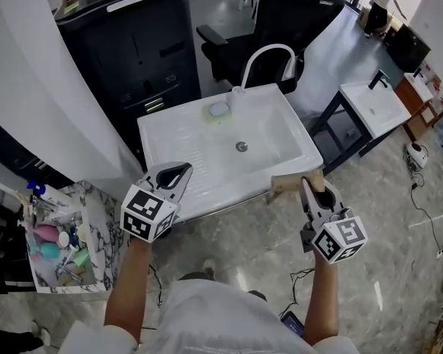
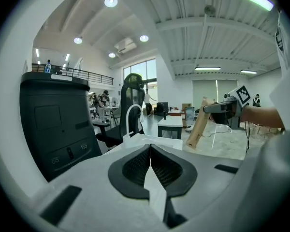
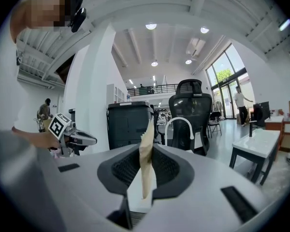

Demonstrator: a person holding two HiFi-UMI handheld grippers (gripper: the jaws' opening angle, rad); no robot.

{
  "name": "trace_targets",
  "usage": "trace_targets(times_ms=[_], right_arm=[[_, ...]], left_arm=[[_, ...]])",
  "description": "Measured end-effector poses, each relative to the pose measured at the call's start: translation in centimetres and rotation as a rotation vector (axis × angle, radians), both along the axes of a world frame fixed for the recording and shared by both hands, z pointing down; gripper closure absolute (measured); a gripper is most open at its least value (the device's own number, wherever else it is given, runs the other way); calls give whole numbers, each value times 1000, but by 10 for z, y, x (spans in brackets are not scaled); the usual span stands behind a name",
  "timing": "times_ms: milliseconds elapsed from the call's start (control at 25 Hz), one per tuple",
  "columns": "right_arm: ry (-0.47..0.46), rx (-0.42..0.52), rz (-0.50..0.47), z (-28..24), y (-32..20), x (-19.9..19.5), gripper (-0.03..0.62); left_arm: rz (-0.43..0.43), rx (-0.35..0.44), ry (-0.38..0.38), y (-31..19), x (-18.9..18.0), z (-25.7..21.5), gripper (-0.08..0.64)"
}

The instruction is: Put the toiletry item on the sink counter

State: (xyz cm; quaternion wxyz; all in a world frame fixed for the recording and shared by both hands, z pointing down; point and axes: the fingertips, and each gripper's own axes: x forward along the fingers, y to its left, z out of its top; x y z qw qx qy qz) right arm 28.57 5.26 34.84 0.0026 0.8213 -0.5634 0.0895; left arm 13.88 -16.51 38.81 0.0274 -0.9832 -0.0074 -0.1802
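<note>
The right gripper [image 1: 307, 186] had its fingers clamped on one end of a thin tan packet [image 1: 286, 185], held in the air near the front corner of the white sink [image 1: 184, 135]. The left gripper [image 1: 181, 170] had its fingers together, with nothing between them. The packet seemed light and easy to bend, so it was best pinched across its flat faces.

Foreground: left tool [image 2: 150, 148] jaws together, empty; beyond, white faucet [image 2: 130, 114]; right tool [image 2: 211, 108] clamps tan packet [image 2: 197, 127].

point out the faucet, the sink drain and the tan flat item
faucet [image 1: 269, 47], head view, top of its white arch
sink drain [image 1: 241, 147], head view, its centre
tan flat item [image 1: 292, 183], head view, its flat face
</note>
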Motion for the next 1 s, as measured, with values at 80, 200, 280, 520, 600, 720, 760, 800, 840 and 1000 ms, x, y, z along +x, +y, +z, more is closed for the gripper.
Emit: trace_targets(times_ms=[80, 200, 280, 520, 600, 720, 760, 800, 840, 1000], right_arm=[[5, 3, 3, 0, -7, 10, 535], [2, -8, 2, 6, -9, 22, 534], [-8, -12, -1, 11, -9, 35, 534], [-26, -7, -66, 11, -34, 92, 535], [-25, -5, -113, 7, -49, 110, 534], [-39, 5, -195, 6, -76, 131, 534], [-50, 7, -223, 7, -86, 137, 535], [-65, 9, -251, 9, -95, 140, 535], [-80, 10, -278, 12, -105, 142, 535], [-151, 15, -372, 28, -146, 138, 535]], left_arm=[[-4, -3, -1, -8, 10, 3, 549], [-10, -15, -4, -11, 20, 9, 549], [-23, -18, -8, -11, 25, 12, 549], [-119, -21, -13, -29, 55, 9, 549], [-156, -21, -10, -34, 65, 6, 549], [-219, -10, -14, -44, 71, 2, 549], [-245, -8, -18, -47, 71, 1, 549], [-273, -6, -25, -51, 68, 2, 549], [-301, -6, -33, -55, 64, 4, 549], [-417, -19, -66, -71, 38, 14, 549]])
